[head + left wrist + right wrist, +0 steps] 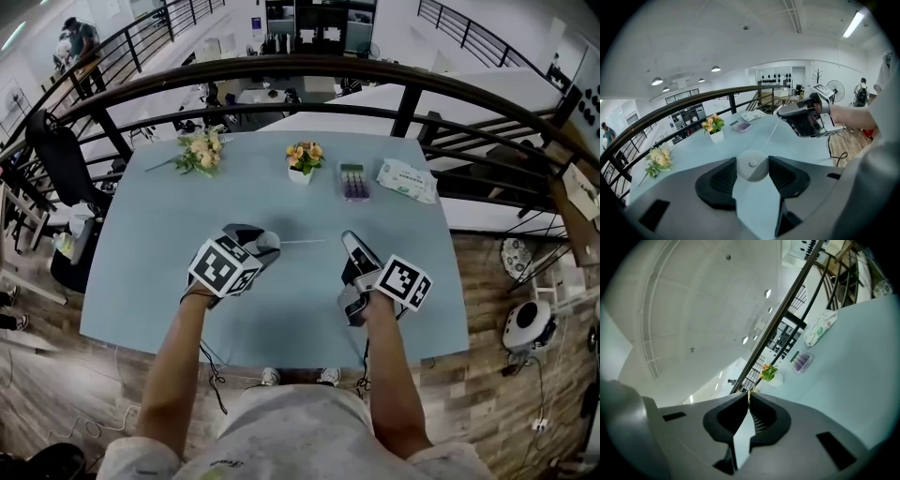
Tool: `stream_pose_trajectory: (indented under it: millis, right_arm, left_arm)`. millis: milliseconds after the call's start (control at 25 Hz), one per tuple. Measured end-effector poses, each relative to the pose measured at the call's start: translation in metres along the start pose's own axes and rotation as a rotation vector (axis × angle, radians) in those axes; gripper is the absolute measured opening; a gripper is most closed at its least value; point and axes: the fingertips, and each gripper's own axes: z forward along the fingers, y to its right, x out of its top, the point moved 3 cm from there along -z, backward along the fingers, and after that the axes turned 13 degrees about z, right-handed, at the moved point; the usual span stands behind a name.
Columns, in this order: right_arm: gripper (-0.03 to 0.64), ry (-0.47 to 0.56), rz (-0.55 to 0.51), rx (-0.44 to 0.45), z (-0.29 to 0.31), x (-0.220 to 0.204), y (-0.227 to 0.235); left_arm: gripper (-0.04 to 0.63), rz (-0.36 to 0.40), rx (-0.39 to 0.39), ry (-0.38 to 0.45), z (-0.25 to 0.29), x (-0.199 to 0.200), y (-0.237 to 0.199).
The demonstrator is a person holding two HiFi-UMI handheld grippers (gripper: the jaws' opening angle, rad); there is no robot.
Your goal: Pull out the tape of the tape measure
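Note:
A round grey tape measure (268, 245) (752, 165) sits between the pads of my left gripper (262, 247) (752, 174), which is shut on its case just above the pale blue table (169, 281). A thin tape (302, 242) (771, 134) runs from the case to the right, to the tips of my right gripper (348, 238) (782, 115). The right gripper (748, 398) is shut, with the tape's end pinched in the narrow slit between its jaws. The two grippers are about a hand's width apart near the table's middle.
At the table's far edge stand a flower bouquet (200, 150), a small potted plant (304, 157), a purple box (353, 180) and a pack of wipes (407, 180). A dark curved railing (309, 70) runs behind the table. A white device (527, 323) sits on the wooden floor at right.

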Motion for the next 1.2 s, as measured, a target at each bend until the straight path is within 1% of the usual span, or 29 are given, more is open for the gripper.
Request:
stream_pose_trajectory:
  millis: [800, 1200]
  right_arm:
    - [0.018, -0.005, -0.004, -0.001, -0.0020, -0.0017, -0.0004]
    - [0.017, 0.008, -0.018, 0.003, -0.0066, 0.0004, 0.0017]
  left_arm:
    - [0.213, 0.000, -0.001, -0.006, -0.0008, -0.0017, 0.0026]
    - [0.213, 0.003, -0.014, -0.002, -0.0006, -0.0003, 0.0034]
